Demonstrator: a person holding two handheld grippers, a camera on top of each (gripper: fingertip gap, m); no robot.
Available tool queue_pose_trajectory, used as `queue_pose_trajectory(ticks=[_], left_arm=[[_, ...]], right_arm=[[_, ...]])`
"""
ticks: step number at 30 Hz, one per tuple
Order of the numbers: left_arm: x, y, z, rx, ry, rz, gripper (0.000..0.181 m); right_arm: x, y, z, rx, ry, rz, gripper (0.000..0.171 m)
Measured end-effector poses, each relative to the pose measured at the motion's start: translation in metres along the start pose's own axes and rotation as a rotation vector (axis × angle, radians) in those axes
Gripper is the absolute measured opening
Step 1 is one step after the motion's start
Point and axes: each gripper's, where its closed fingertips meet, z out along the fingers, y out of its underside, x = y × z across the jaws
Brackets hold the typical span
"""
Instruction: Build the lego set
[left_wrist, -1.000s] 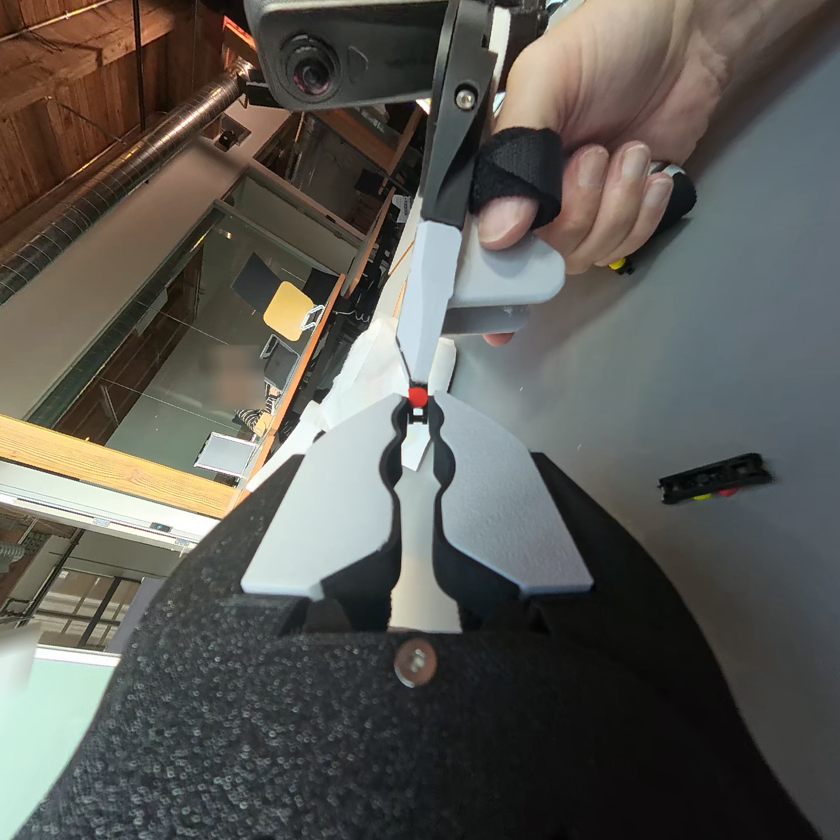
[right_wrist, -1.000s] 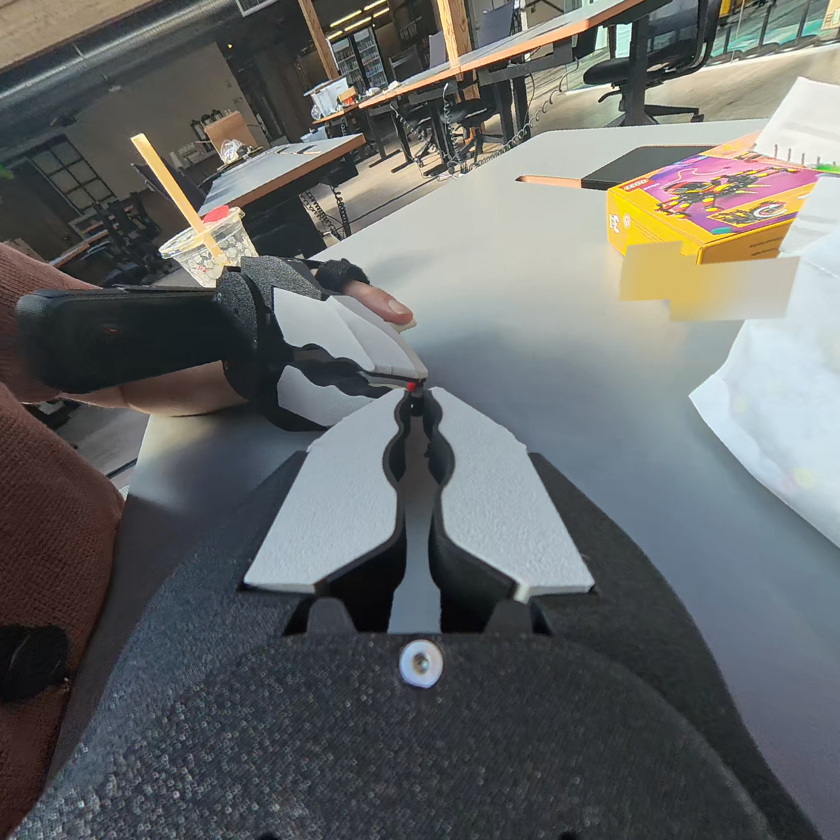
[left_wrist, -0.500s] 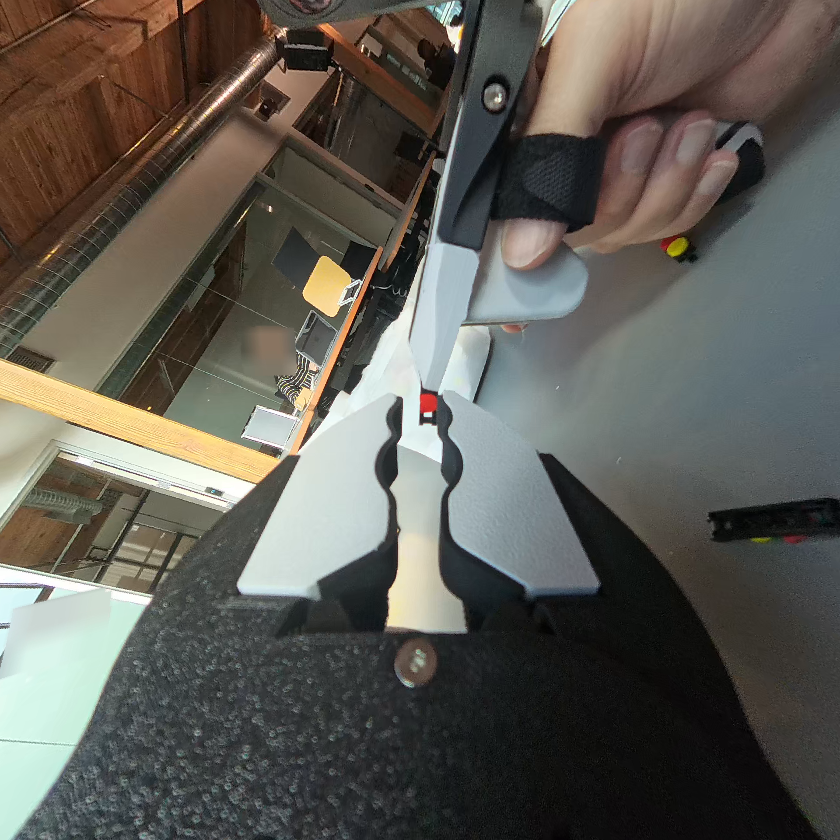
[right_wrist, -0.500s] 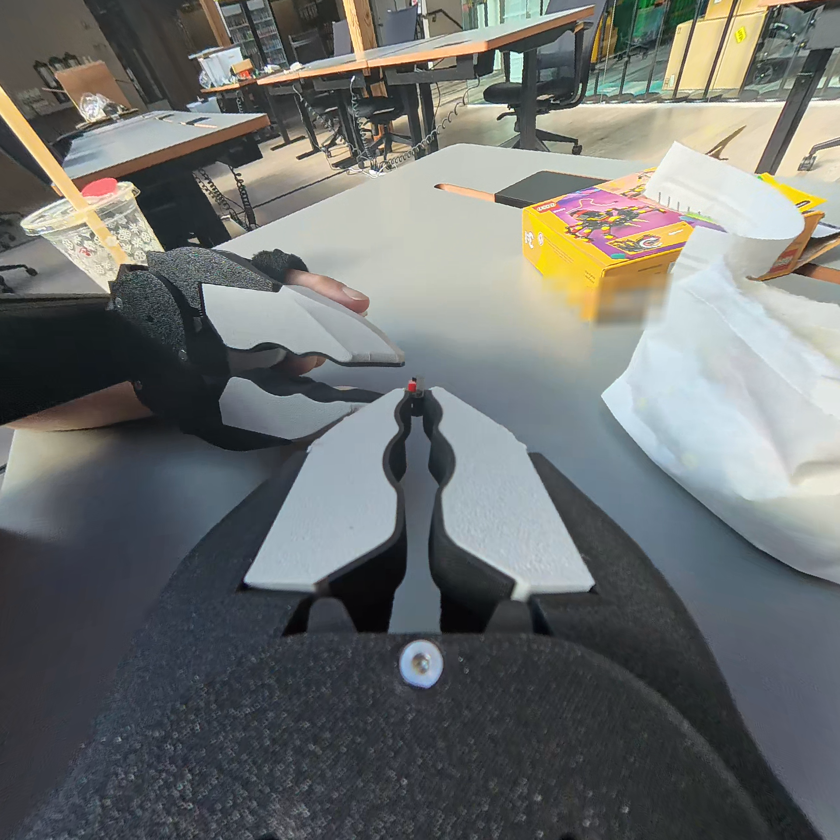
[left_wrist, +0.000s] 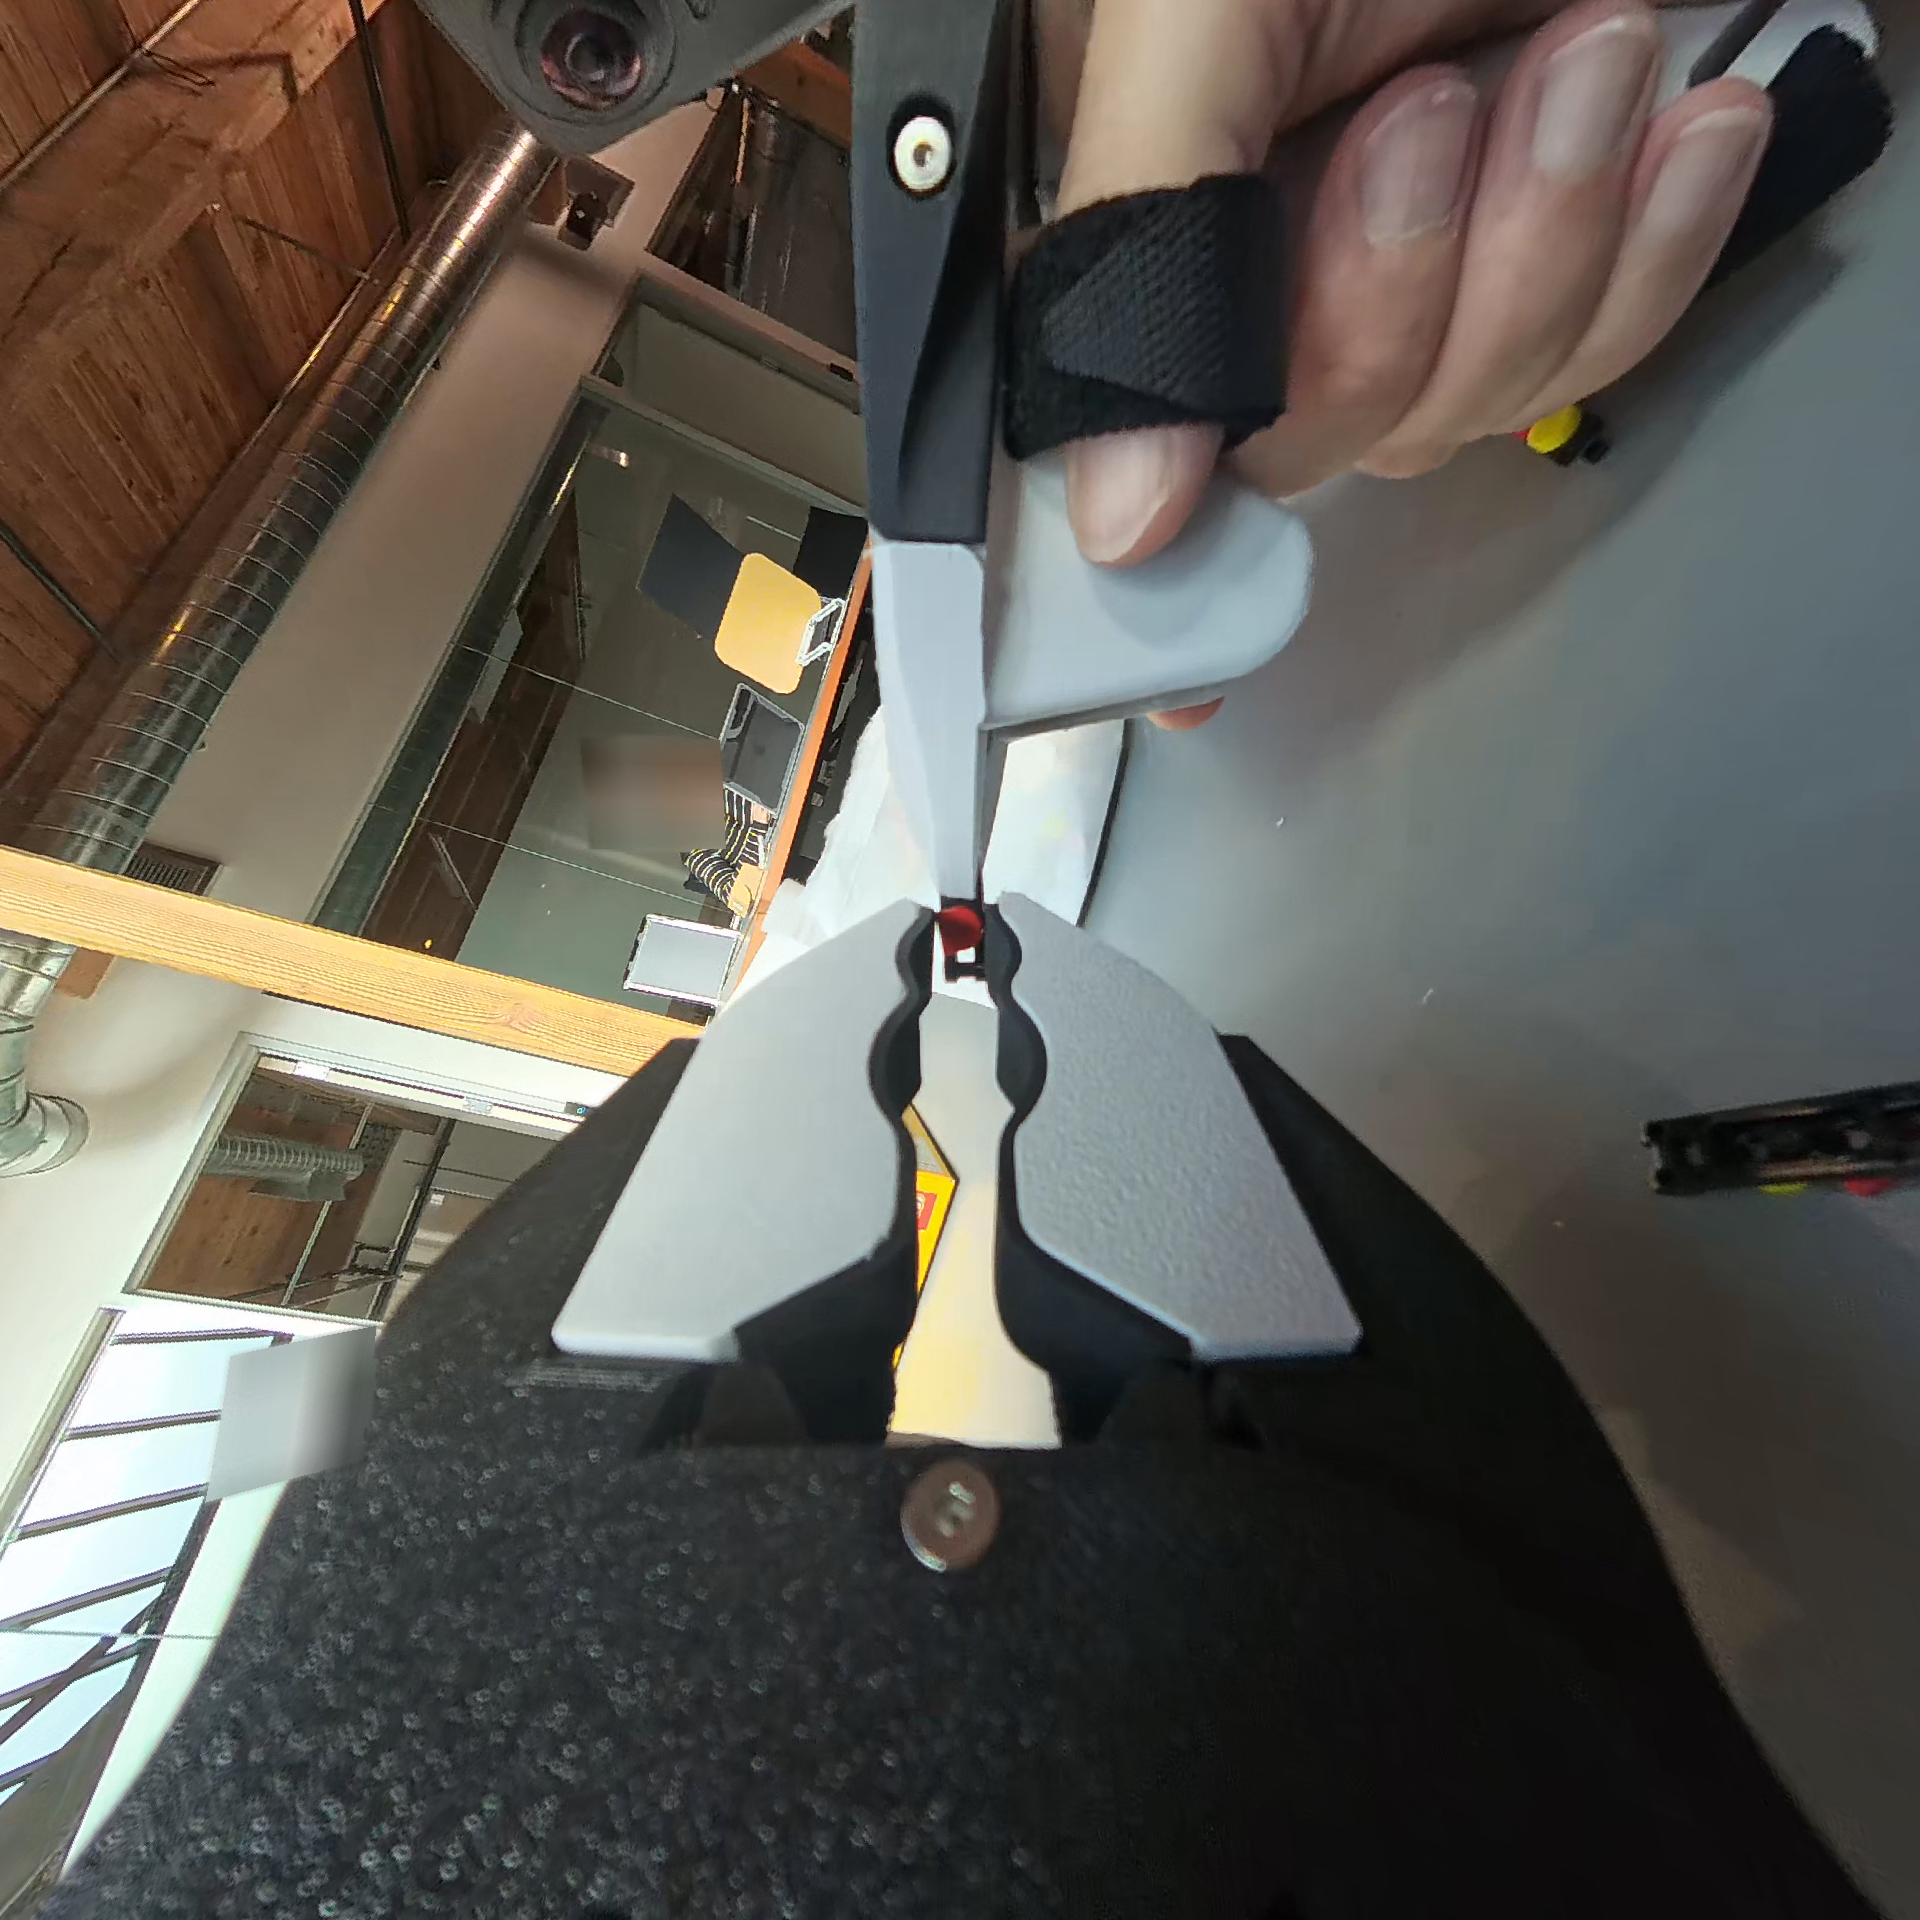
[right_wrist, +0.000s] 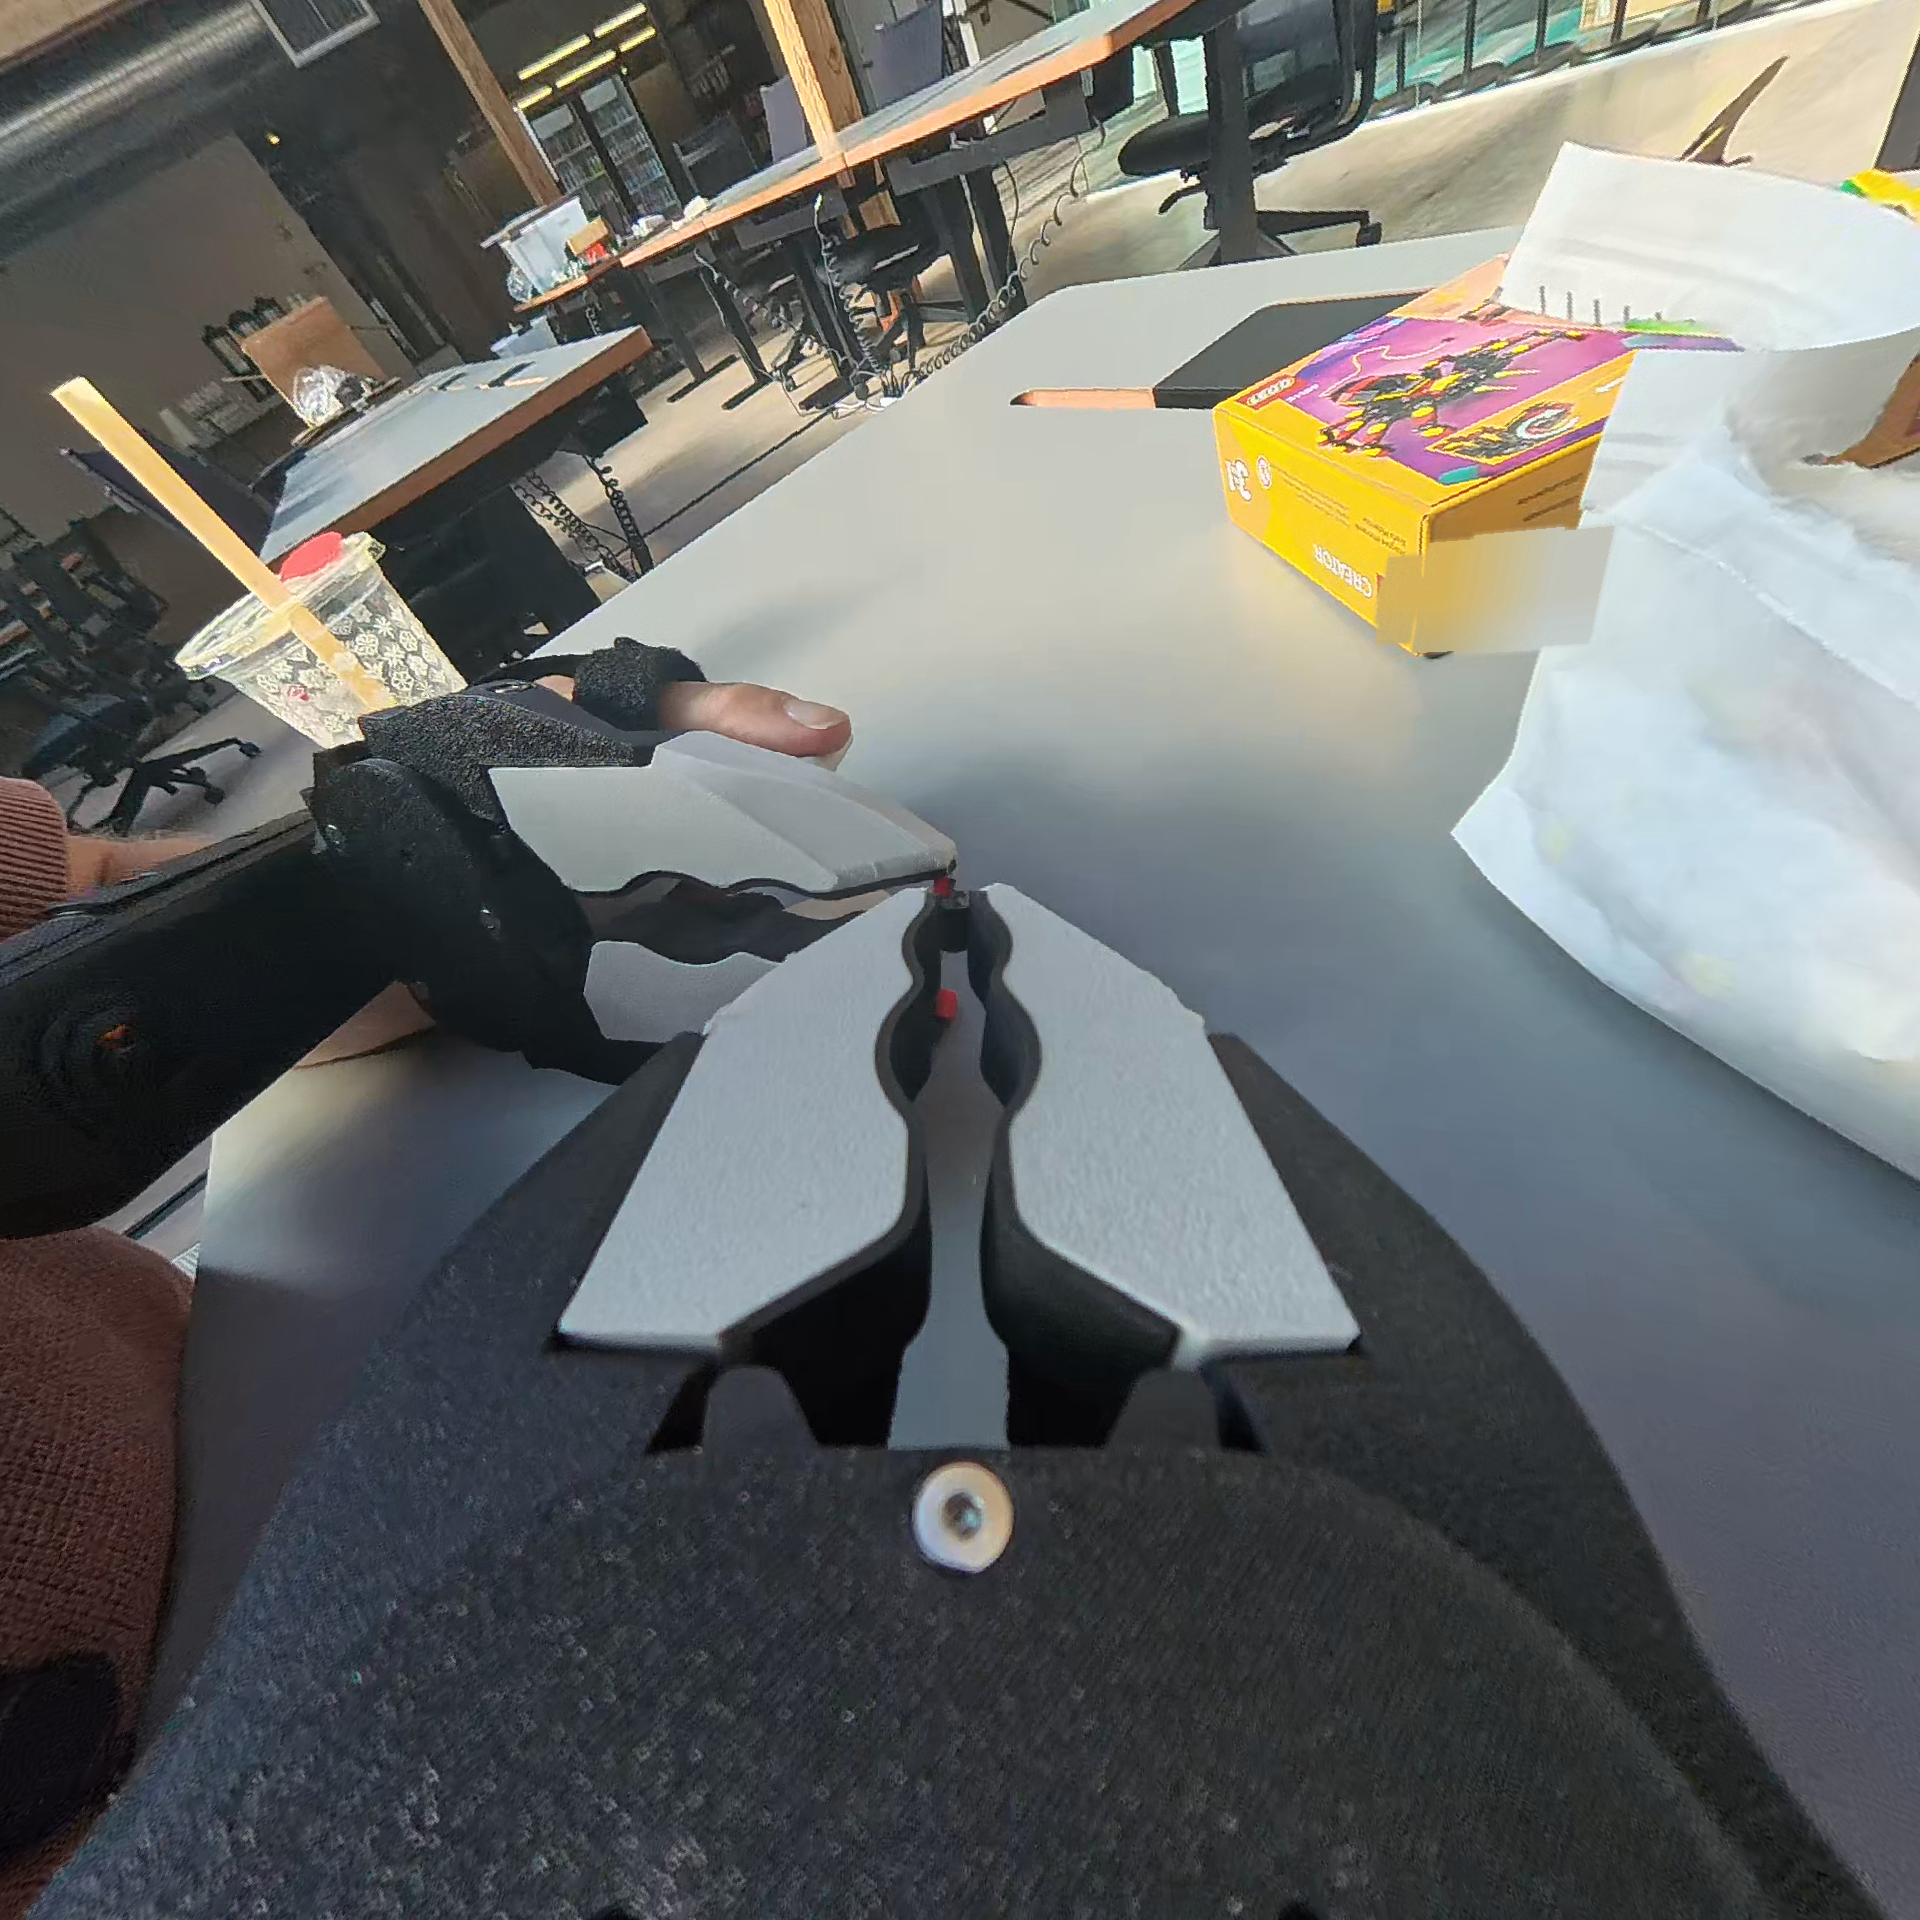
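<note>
A small red-and-black lego piece is pinched at the tips of the nearly closed left claw, above the surface. The right claw is nearly closed on a small black-and-red piece. Joining appears in hand; precise stud alignment is called for next.

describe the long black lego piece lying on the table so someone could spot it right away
On the grey table, look in the left wrist view to the right of the left hand-held gripper. The long black lego piece lies flat there alone, a slim bar with small yellow and red bits along one edge.
</note>
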Motion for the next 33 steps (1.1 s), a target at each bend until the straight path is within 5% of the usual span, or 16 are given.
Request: queue_pose_trajectory(ticks=[6, 13, 20, 23, 28, 33], left_arm=[[-0.003, 0.0, -0.001, -0.02, 0.002, -0.023, 0.008], [-0.007, 0.0, -0.002, -0.024, 0.046, -0.19, 0.007], [0.002, -0.012, -0.004, 0.01, 0.069, -0.143, 0.006], [0.004, -0.007, -0.003, -0.025, 0.044, -0.079, 0.007], [-0.024, 0.007, -0.002, 0.007, 0.063, -0.368, 0.006], [-0.059, 0.002, 0.049, -0.005, 0.21, -0.32, 0.008]], right_arm=[[-0.001, -0.003, 0.0, 0.02, 0.002, 0.0, 0.004], [-0.001, -0.007, 0.0, 0.019, 0.152, -0.246, 0.005], [0.024, -0.007, -0.006, -0.024, 0.336, -0.349, 0.005], [0.032, -0.008, -0.015, 0.0, 0.292, -0.235, 0.005], [0.041, -0.02, -0.025, 0.032, 0.326, -0.274, 0.005], [0.087, -0.061, -0.056, -0.032, 0.45, -0.34, 0.004]])
